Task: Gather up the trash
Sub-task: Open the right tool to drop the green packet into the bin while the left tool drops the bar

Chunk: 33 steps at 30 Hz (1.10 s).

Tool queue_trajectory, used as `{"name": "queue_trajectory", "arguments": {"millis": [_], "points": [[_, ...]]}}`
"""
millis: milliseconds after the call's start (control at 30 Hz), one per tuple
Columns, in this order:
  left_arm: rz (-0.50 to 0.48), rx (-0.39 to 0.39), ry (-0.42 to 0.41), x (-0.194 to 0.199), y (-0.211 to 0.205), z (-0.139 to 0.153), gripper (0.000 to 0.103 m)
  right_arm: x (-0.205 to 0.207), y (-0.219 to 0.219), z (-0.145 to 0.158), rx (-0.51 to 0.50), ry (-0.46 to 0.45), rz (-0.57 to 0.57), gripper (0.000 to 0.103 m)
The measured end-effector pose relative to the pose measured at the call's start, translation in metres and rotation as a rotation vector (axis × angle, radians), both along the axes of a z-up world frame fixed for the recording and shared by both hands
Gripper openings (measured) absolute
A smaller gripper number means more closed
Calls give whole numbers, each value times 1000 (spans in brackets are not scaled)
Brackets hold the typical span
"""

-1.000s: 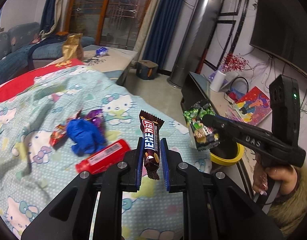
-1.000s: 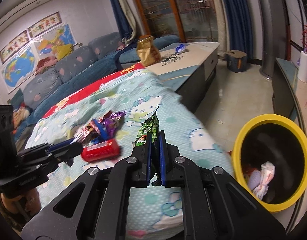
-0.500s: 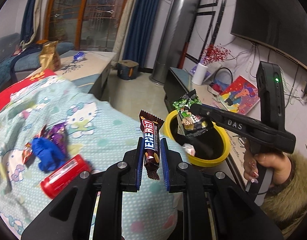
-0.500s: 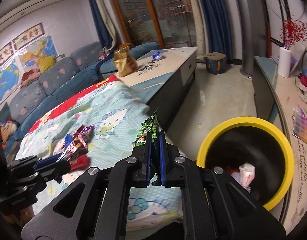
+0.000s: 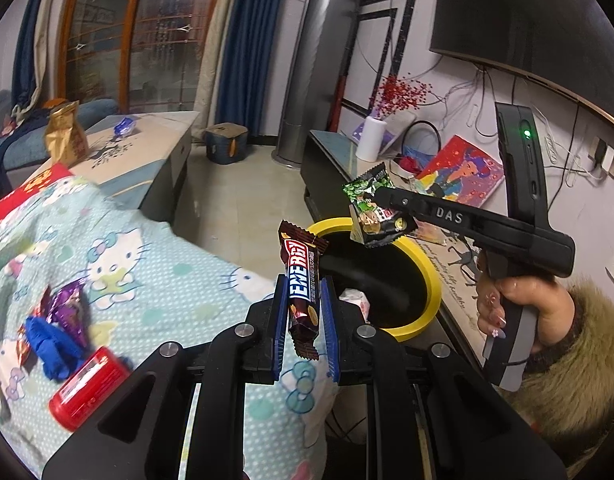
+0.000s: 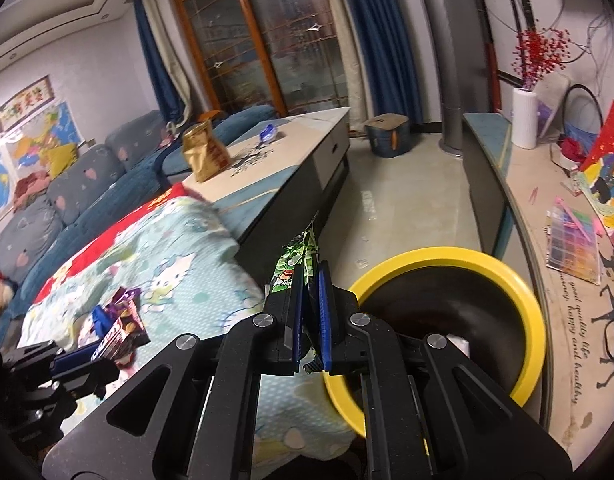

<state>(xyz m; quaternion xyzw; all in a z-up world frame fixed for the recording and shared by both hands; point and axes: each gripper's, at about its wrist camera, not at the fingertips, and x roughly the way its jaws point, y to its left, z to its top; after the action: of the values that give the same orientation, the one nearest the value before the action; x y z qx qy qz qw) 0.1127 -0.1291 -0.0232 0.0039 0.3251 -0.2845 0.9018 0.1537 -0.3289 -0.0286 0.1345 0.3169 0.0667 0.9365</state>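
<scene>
A bar [image 5: 303, 292] marked "ENERGY" is clamped in the left gripper [image 5: 303, 316], a green packet [image 6: 297, 264] in the right gripper [image 6: 309, 320], beside the yellow-rimmed bin [image 6: 535, 320]; a red bottle [image 5: 89, 388] lies on the blanket [image 5: 167, 280].

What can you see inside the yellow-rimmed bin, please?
Inside the yellow-rimmed bin, crumpled white paper lies against the dark wall. The gripper bodies cover the rest of the bottom.

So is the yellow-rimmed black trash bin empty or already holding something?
Not empty. The yellow-rimmed black trash bin already holds crumpled white and pink trash near its bottom; how much more lies beneath, the pictures do not show.
</scene>
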Motion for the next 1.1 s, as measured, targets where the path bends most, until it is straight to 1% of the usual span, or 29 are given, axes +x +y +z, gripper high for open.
{"name": "queue_trajectory", "arguments": {"millis": [333,600,1100], "points": [[-87,35,-13,3,-36,-2,16,4,-35,-3,3,7,-87,4],[-140,53,-12,5,-56,-8,16,5,-58,-9,2,23,-148,4],[-192,60,12,15,-87,-20,16,9,-88,-26,4,67,-227,4]]}}
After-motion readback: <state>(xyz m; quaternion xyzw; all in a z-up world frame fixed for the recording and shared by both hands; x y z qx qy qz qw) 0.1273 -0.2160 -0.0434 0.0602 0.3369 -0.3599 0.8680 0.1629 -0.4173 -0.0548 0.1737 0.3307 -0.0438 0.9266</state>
